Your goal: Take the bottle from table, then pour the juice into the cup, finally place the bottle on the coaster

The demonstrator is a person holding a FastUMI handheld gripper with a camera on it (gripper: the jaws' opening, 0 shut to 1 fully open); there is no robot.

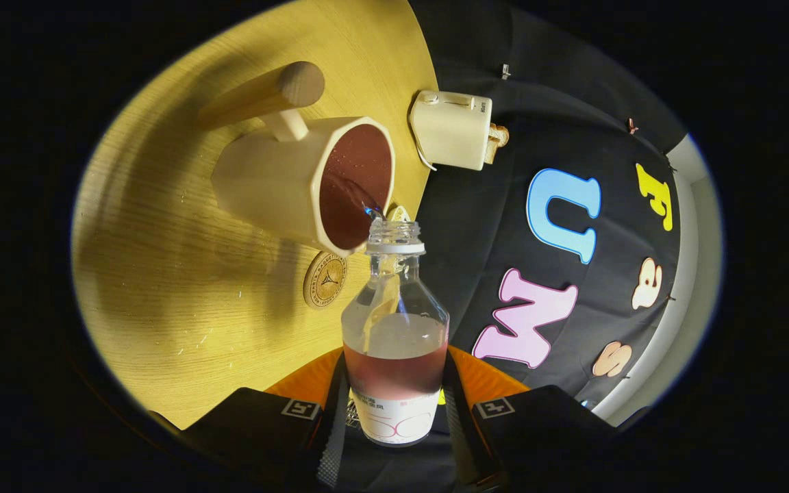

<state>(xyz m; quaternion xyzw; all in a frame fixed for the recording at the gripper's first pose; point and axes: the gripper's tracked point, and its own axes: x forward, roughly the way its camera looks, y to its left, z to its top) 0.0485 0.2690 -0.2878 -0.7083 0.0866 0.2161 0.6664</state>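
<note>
Two gripper fingers clamp the bottle, tipped over the cup on the wooden table

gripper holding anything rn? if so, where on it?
Yes: the gripper is shut on the bottle, both fingers pressing its lower body at the label, neck tipped toward the cup.

Wooden table, pale grain, lit warmly. Cream toaster at the table's far edge, against the black cloth wall, with a slice of bread poking out of its top. Small clips pinned on the cloth wall beyond the toaster.
</note>
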